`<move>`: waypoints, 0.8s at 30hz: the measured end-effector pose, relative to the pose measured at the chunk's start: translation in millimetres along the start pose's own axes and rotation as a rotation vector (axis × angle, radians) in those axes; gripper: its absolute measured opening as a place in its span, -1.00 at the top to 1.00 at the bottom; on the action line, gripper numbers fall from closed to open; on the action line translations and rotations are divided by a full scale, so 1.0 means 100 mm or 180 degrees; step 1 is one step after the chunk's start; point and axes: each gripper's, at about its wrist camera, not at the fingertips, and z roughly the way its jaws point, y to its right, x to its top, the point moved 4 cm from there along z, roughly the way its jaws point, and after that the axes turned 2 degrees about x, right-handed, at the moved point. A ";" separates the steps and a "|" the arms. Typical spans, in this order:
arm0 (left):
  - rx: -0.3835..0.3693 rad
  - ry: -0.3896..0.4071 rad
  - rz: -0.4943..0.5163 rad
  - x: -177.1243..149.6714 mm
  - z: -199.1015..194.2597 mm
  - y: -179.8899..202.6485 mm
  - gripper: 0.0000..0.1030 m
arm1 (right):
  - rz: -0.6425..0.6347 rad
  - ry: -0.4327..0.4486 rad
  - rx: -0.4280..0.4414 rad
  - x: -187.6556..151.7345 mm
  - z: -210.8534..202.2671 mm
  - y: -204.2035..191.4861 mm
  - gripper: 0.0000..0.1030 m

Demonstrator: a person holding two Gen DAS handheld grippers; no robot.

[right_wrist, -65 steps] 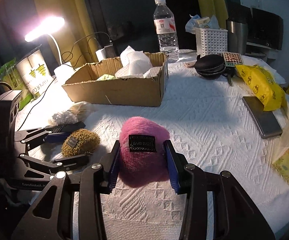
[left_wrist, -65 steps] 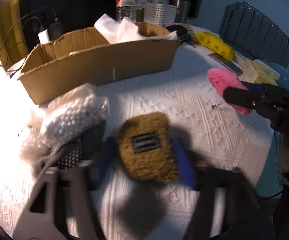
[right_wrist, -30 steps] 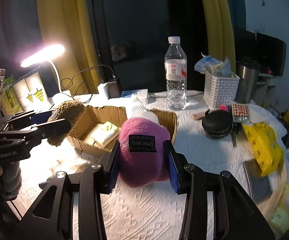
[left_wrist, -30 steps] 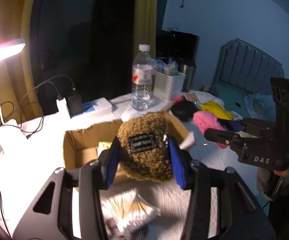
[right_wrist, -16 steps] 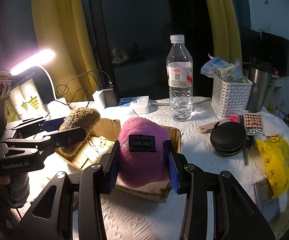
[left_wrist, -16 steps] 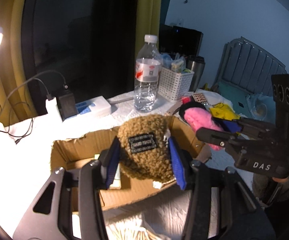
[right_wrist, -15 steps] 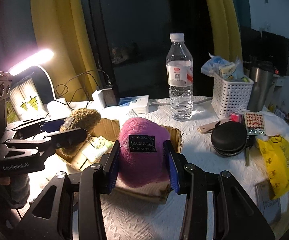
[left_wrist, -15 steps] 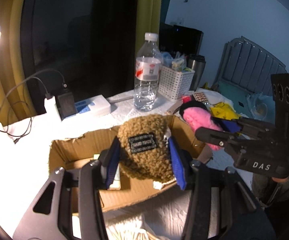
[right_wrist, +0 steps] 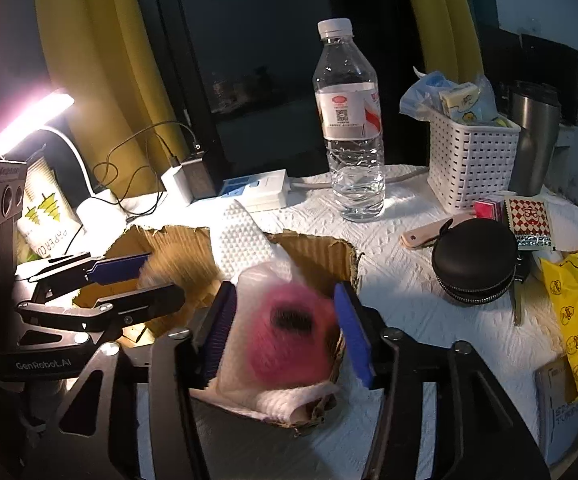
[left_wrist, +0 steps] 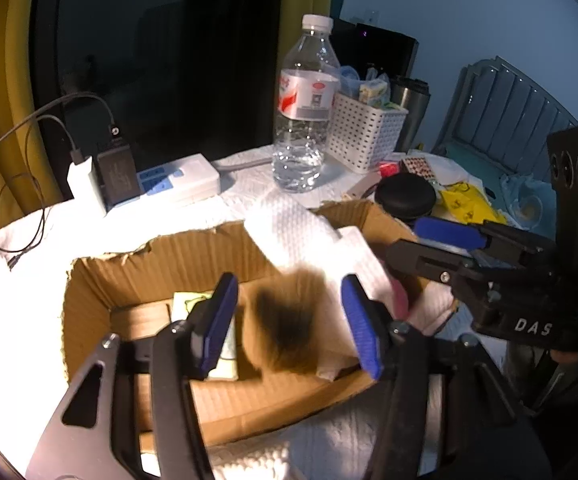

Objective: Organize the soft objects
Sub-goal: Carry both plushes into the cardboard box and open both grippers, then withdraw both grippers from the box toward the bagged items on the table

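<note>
Above the cardboard box (left_wrist: pixel 137 292), both my tools, left tool (left_wrist: pixel 289 324) and right tool (right_wrist: pixel 285 328), stood wide open, holding nothing; the blurred pink pouch (right_wrist: pixel 289 336) could roll off the tissue (right_wrist: pixel 249 364) over the rim.

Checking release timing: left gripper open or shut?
Open. Left gripper fingers stand apart from the blurred brown pouch over the cardboard box.

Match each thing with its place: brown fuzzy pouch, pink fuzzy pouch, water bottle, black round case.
1. brown fuzzy pouch
2. pink fuzzy pouch
3. water bottle
4. black round case

A. upright behind the cardboard box
B. blurred, between the open left tongs
C. on the tablecloth beside the box
D. between the open right tongs, over the white paper towel

Pairs: 1-B, 2-D, 3-A, 4-C
</note>
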 end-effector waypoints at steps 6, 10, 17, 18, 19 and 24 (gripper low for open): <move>0.0004 0.0153 0.0018 0.05 -0.23 0.02 -0.50 | -0.0042 0.0068 -0.0061 0.03 -0.14 -0.09 -0.32; 0.0005 0.0246 0.0018 0.06 -0.42 0.02 -0.50 | -0.0068 0.0120 -0.0085 0.04 -0.28 -0.18 -0.32; -0.0018 0.0360 0.0025 -0.01 -0.74 0.05 -0.51 | -0.0154 0.0185 -0.0137 0.00 -0.56 -0.39 -0.32; -0.0021 0.0373 0.0024 -0.03 -0.79 0.05 -0.51 | -0.0158 0.0191 -0.0146 0.00 -0.59 -0.41 -0.32; -0.0022 0.0389 0.0021 -0.05 -0.84 0.06 -0.51 | -0.0162 0.0197 -0.0155 -0.01 -0.63 -0.44 -0.32; -0.0025 0.0448 0.0008 -0.14 -1.04 0.03 -0.51 | -0.0219 0.0233 -0.0193 -0.04 -0.79 -0.59 -0.32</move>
